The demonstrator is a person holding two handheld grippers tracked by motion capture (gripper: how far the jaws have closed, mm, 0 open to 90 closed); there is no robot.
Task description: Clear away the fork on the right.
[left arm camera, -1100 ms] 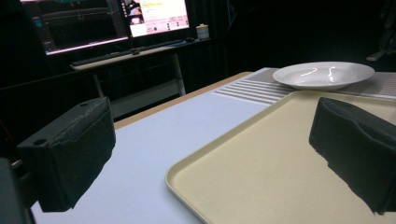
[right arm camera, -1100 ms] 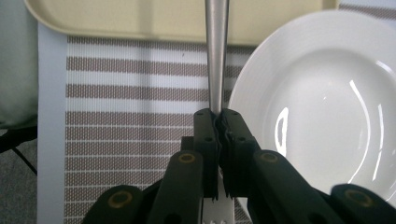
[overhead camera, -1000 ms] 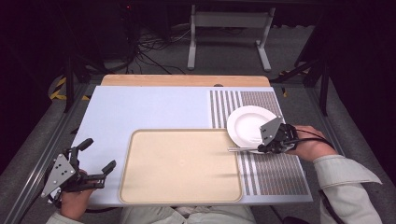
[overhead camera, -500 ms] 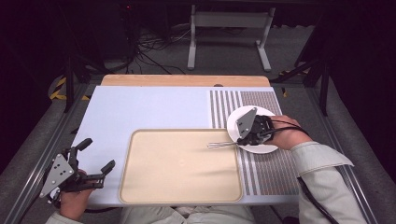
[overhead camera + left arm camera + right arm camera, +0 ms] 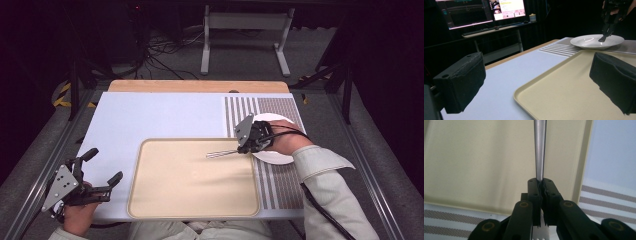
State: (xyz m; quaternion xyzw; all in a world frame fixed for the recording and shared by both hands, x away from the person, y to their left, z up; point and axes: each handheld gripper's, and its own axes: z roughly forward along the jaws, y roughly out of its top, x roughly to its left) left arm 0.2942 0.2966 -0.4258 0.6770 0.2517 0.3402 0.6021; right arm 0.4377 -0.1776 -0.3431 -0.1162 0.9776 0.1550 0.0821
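Right gripper [image 5: 243, 149], jaws clamped on a fork [image 5: 223, 153], has carried it leftward off the empty white plate [image 5: 277, 156] so its tines now hang over the bare beige tray [image 5: 150, 200], apparently bound for there, while the left gripper [image 5: 97, 172] waits wide open near the table's corner.

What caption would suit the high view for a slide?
Right gripper carries a fork over the tray; left gripper waits open.

Metal fork [image 5: 222, 153] (clamped, level) over beige tray [image 5: 150, 200].
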